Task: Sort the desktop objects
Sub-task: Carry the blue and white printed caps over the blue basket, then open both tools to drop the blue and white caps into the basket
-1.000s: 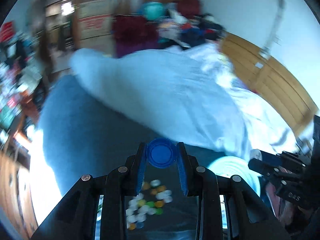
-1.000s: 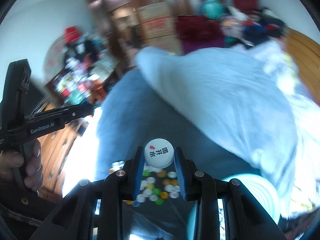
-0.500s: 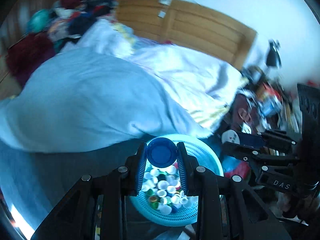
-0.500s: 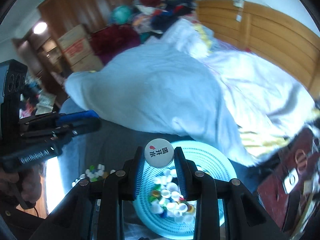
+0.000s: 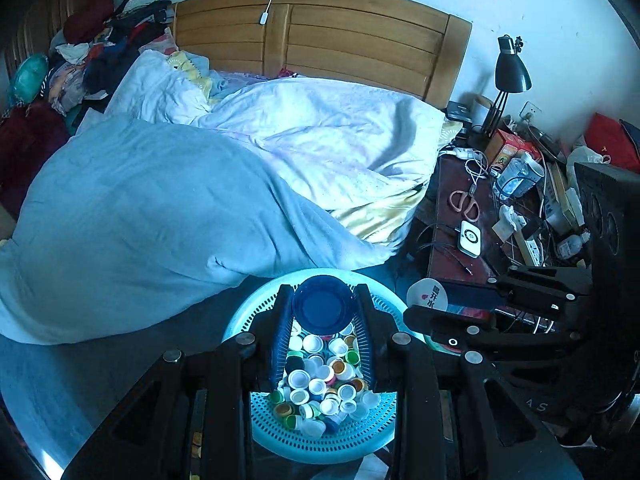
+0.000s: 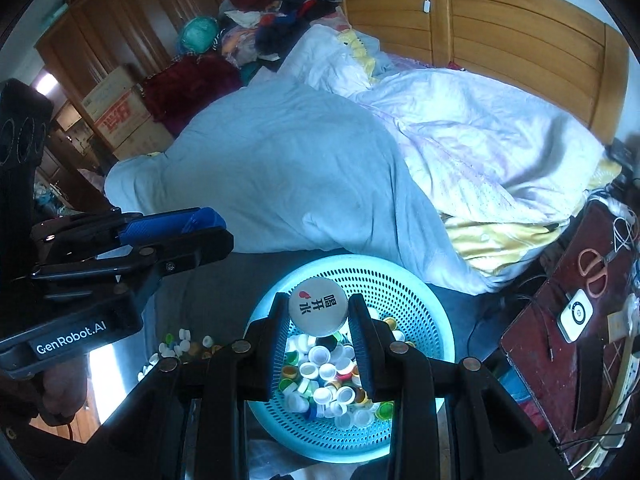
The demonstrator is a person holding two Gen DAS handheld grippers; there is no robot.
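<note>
Above the perforated turquoise basket [image 5: 280, 438] of mixed bottle caps [image 5: 320, 384], the left gripper [image 5: 323, 308] has its fingers [image 5: 280, 332] clamped on a dark blue cap [image 5: 322, 305]. At its 3 o'clock, the right gripper [image 6: 318, 308] pinches a white printed cap [image 6: 318, 306]. More loose caps [image 6: 180, 344] lie on the counter [image 6: 200, 292] at the basket's 9 o'clock.
</note>
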